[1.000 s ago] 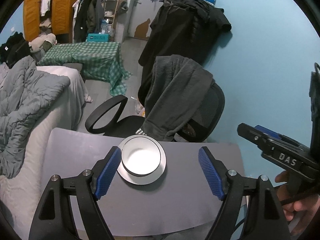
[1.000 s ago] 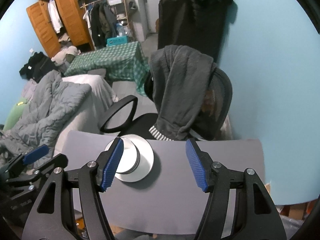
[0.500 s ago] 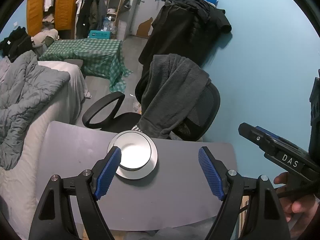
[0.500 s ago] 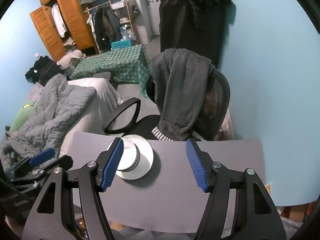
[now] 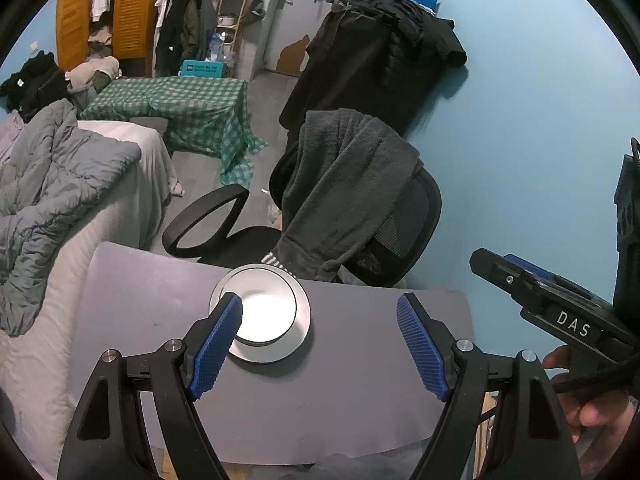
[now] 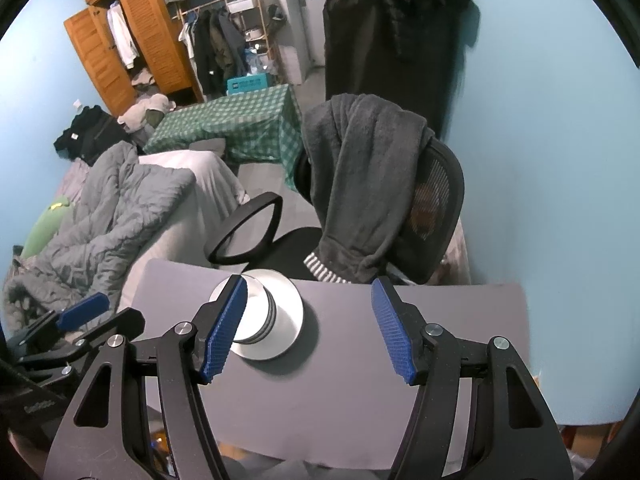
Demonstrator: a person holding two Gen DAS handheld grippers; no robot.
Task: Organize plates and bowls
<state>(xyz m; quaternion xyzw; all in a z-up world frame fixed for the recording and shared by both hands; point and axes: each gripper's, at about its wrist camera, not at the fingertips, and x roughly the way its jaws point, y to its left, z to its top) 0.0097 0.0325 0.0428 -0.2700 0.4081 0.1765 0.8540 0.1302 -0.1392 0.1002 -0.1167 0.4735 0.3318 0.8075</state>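
Note:
A stack of nested white bowls (image 5: 267, 313) rests on a round silvery plate (image 5: 278, 354) at the far side of the grey tabletop (image 5: 360, 400). My left gripper (image 5: 319, 300) hovers above the table, open and holding nothing; its left pad overlaps the plate's near-left edge in the view. In the right wrist view the bowls (image 6: 258, 312) and plate (image 6: 287, 320) lie just behind my right gripper's left finger. My right gripper (image 6: 309, 280) is open too, with nothing between its pads. Each gripper shows at the edge of the other's view: the right gripper (image 5: 540, 300), the left gripper (image 6: 80, 320).
A black office chair (image 5: 400, 220) with a dark grey garment draped over it stands right behind the table's far edge. A bed with a grey quilt (image 5: 60, 192) runs along the left. A blue wall lies to the right. A hand (image 5: 592, 412) holds the right tool.
The plate with bowls sits slightly further left in the left wrist view than a second ago. Both grippers stay open and the dishes have not moved on the table.

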